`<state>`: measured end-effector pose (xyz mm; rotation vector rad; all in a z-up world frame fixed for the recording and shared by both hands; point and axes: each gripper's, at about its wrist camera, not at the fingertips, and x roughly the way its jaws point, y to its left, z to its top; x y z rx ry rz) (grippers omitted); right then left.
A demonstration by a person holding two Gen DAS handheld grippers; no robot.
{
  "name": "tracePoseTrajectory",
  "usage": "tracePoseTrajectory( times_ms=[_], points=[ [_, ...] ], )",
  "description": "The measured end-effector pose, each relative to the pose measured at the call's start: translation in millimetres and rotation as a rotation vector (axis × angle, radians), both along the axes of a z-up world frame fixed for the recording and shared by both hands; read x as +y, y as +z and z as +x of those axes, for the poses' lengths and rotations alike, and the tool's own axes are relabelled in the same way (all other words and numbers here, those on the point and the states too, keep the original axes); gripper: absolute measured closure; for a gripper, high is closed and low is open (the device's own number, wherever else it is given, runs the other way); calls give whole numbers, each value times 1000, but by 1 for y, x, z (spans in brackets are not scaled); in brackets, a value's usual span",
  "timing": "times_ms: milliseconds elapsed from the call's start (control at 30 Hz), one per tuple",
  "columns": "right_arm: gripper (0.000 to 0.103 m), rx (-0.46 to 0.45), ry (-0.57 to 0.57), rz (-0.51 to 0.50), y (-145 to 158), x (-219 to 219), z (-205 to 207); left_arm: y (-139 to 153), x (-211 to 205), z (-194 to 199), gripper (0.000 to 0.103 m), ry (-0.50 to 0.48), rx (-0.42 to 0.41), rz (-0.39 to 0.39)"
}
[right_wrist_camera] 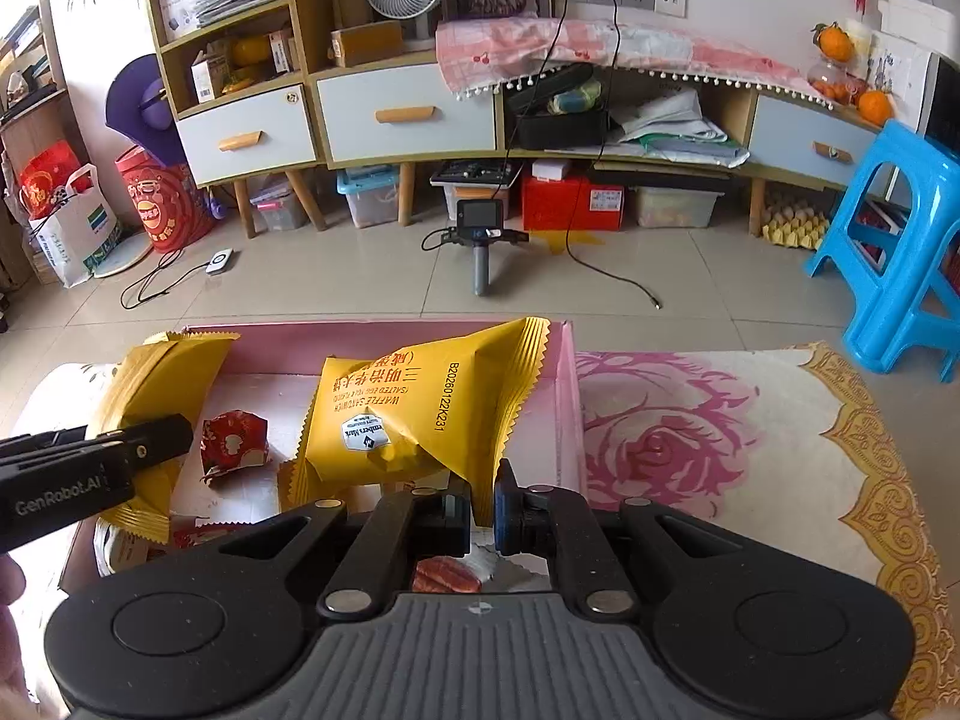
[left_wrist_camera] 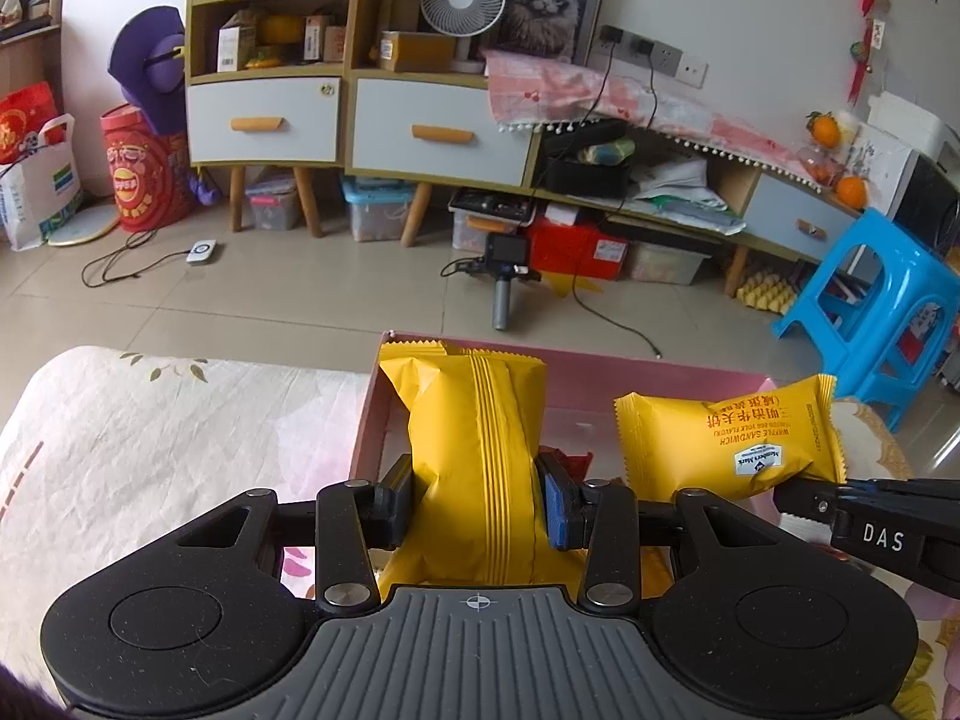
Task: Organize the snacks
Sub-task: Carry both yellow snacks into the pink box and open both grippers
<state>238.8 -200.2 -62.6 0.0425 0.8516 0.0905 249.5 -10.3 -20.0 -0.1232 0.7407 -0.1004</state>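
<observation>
My left gripper (left_wrist_camera: 477,507) is shut on a yellow snack pack (left_wrist_camera: 477,438), held upright with its seam side up over the left end of the pink box (left_wrist_camera: 606,375). My right gripper (right_wrist_camera: 483,507) is shut on the crimped edge of a second yellow waffle sandwich pack (right_wrist_camera: 414,414), held over the right part of the pink box (right_wrist_camera: 567,396). That pack also shows in the left wrist view (left_wrist_camera: 732,441), with the right gripper's finger (left_wrist_camera: 864,516) below it. The left gripper's finger (right_wrist_camera: 90,468) and its pack (right_wrist_camera: 153,396) show in the right wrist view.
A small red wrapped snack (right_wrist_camera: 234,441) lies in the box; another red-and-white snack (right_wrist_camera: 447,576) lies under my right gripper. The box sits on a floral cloth (right_wrist_camera: 720,438). Beyond are tiled floor, a camera on a handle (right_wrist_camera: 480,240), a blue stool (right_wrist_camera: 900,252) and cabinets (right_wrist_camera: 402,114).
</observation>
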Motion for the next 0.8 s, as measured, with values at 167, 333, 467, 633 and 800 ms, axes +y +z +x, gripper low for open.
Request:
tracePoseTrajectory(
  times_ms=[167, 333, 467, 633, 800],
  points=[
    [91, -5, 4, 31, 3, -1, 1, -1, -2, -2, 54, -19, -18, -6],
    [74, -26, 1, 21, 12, -1, -4, 6, -6, -10, 39, -57, -41, 7],
    [67, -34, 2, 21, 20, -5, -13, 16, -8, -22, 31, -69, -52, 11],
    [54, -57, 9, 11, 34, -9, -30, 30, -8, -40, 26, -89, -64, 26],
    [42, -78, 8, 16, 49, -11, -48, 41, -4, -61, 21, -104, -70, 31]
  ],
)
